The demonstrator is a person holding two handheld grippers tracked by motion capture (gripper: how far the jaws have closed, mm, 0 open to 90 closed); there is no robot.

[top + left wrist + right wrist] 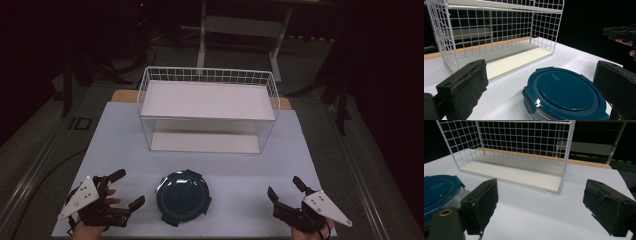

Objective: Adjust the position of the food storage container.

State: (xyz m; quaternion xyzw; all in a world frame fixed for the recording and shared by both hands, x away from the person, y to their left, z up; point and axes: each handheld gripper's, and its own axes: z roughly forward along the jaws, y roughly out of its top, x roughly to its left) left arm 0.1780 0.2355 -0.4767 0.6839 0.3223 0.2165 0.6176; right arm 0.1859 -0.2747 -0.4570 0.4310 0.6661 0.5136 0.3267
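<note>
Teal-lidded container (183,198): near centre of white desk (125,140), between left hand-held gripper (125,189) and right hand-held gripper (285,188), both open, empty. Wire rack (207,107) beyond; room dark, indistinct.

White wire rack (207,107), white table (125,145), perhaps desk legs behind (240,30)

Lidded container (182,198) on table (240,170), between left gripper (126,189) and right gripper (284,188), wire rack (207,109) behind

Dim room, grey floor (45,125), white-legged table (240,25) behind, dark surroundings
</note>
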